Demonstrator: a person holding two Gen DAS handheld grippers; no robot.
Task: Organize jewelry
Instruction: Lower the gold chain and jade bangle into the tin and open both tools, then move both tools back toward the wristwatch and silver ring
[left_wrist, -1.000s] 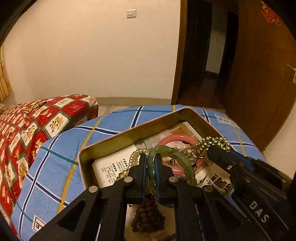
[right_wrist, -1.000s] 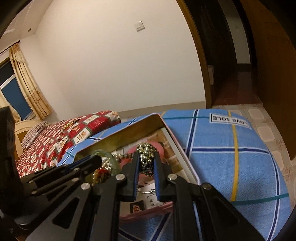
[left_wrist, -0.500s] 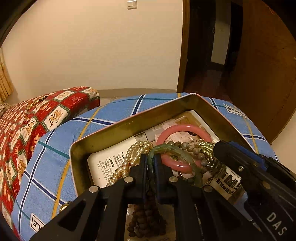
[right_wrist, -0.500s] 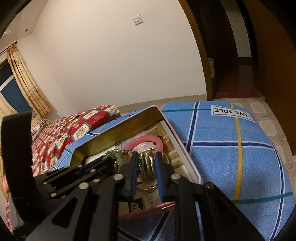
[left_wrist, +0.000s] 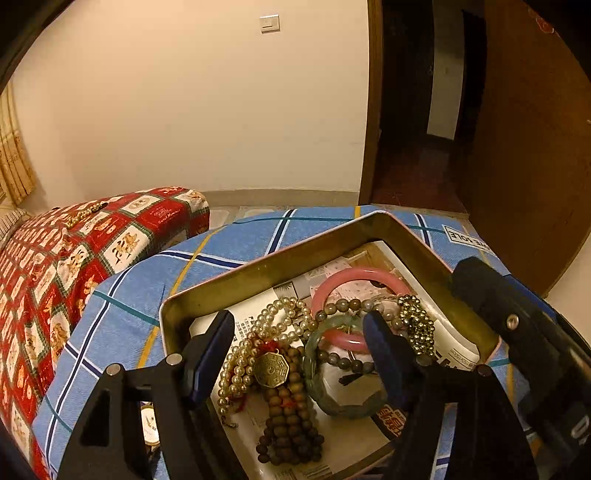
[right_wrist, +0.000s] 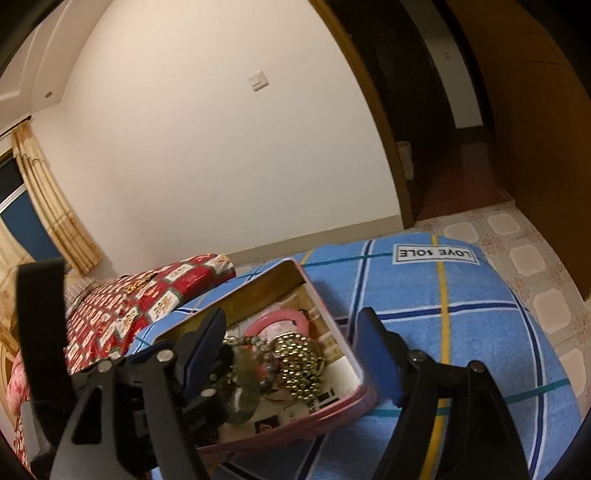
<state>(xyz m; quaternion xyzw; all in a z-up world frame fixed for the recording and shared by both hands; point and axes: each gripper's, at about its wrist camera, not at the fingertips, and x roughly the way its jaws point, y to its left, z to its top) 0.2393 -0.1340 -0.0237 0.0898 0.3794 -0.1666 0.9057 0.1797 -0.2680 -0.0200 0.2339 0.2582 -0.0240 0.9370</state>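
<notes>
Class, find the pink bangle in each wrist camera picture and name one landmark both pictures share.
Left wrist view: the pink bangle lies at the tin's far right, behind the green bangle, right of centre.
Right wrist view: the pink bangle is partly hidden by the gold bead chain, just left of centre.
Shared landmark: the wall switch.

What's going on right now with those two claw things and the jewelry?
Left gripper open, right gripper open, both empty. Green jade bangle and gold bead chain lie in the brass-lined tin box. Nothing blocking.
</notes>
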